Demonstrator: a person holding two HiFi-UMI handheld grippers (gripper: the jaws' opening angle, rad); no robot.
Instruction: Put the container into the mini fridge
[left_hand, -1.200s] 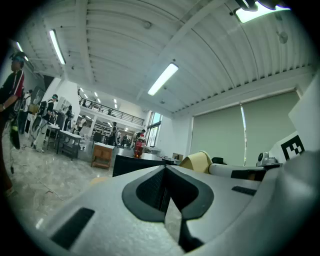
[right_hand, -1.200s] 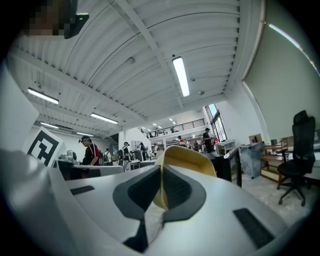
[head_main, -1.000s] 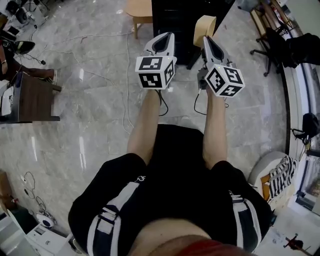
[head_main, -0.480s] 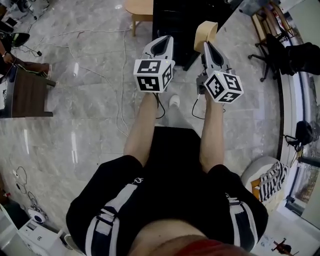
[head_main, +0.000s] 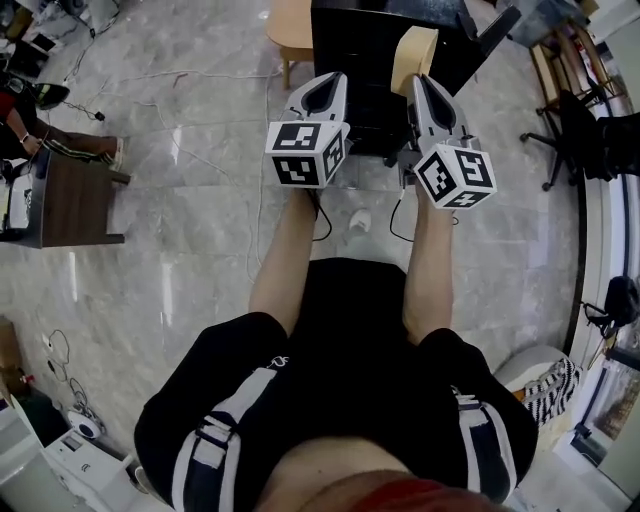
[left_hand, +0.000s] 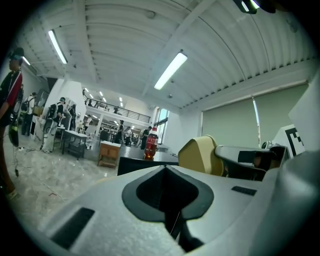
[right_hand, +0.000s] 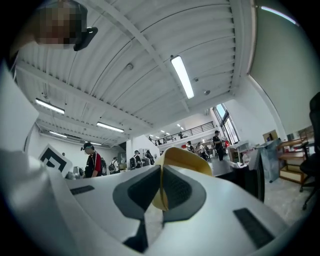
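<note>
My right gripper (head_main: 419, 82) is shut on the thin rim of a beige container (head_main: 413, 50), held up in front of a black mini fridge (head_main: 365, 45). In the right gripper view the rim (right_hand: 187, 161) is pinched between the dark pads (right_hand: 177, 187) of that gripper (right_hand: 161, 175). My left gripper (head_main: 325, 88) hangs beside it at the same height, shut and empty. From the left gripper view its jaws (left_hand: 167, 170) meet along a seam, the container (left_hand: 200, 154) shows to the right, and a red bottle (left_hand: 151, 144) stands on the fridge's black top (left_hand: 145, 161).
A wooden stool (head_main: 290, 25) stands left of the fridge. A dark low table (head_main: 65, 200) is at far left, with cables (head_main: 200, 150) across the marble floor. An office chair (head_main: 590, 130) is at right. People stand at tables in the background.
The fridge has come lower and larger in the head view, so both grippers and the container now stand closer in front of it. The grip has not changed.
</note>
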